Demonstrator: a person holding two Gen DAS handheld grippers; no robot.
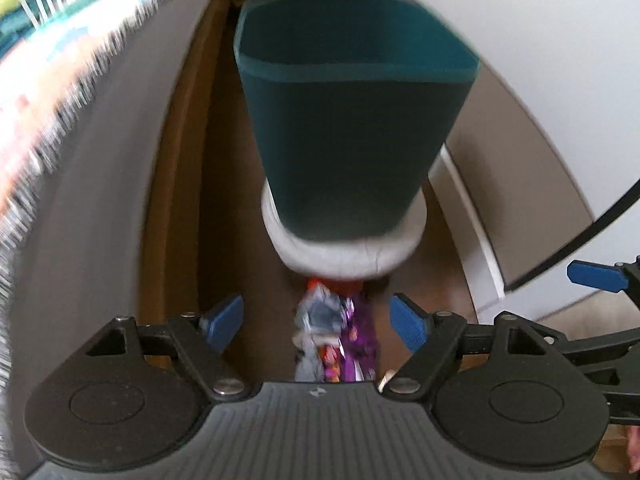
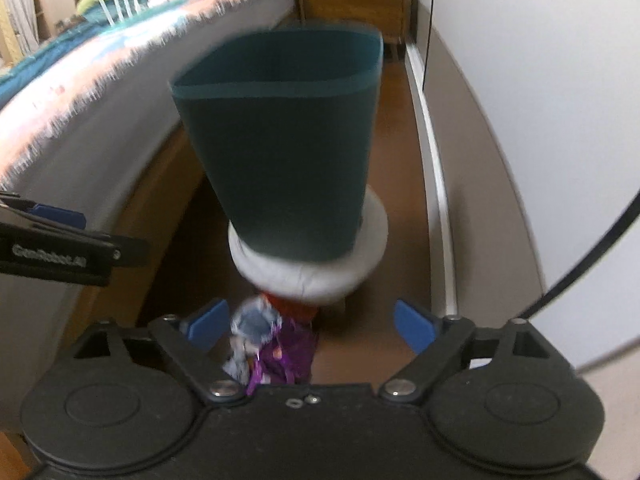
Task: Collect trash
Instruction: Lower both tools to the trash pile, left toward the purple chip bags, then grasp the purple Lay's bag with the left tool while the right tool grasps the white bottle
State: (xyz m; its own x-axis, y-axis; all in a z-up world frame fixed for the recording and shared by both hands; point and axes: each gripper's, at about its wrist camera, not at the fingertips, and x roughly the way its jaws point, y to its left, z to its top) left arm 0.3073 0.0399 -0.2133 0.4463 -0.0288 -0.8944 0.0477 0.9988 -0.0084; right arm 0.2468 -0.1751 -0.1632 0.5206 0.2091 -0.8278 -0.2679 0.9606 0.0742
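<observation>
We look down on a brown wooden floor [image 1: 248, 264] in a narrow strip of bedroom, between a bed with a pale grey side panel [image 1: 100, 184] on the left and a white wall with a white skirting board [image 1: 472, 236] on the right. A fringed, many-coloured bedspread [image 1: 48, 64] lies over the bed's top edge, and a brown wooden cabinet [image 2: 352, 4] closes the far end of the strip.

On the floor stands a dark teal, square-mouthed plastic waste bin [image 1: 352, 136], upright with its open mouth facing up. It sits on a round pale grey cushion [image 1: 344, 252].

Just in front of the cushion lies a bunch of crumpled wrappers [image 1: 336, 336], grey-blue, purple and orange, flat on the floor. In the left wrist view its long axis runs from the camera toward the bin, with the far orange end touching or slipping under the cushion's edge; motion blur hides which.

Our left gripper [image 1: 318, 322] has its blue-padded fingers [image 1: 224, 322] spread wide, the wrappers below and between them, untouched. Our right gripper [image 2: 310, 326] is likewise spread, the wrappers close to its left finger [image 2: 206, 324], nothing pinched.
</observation>
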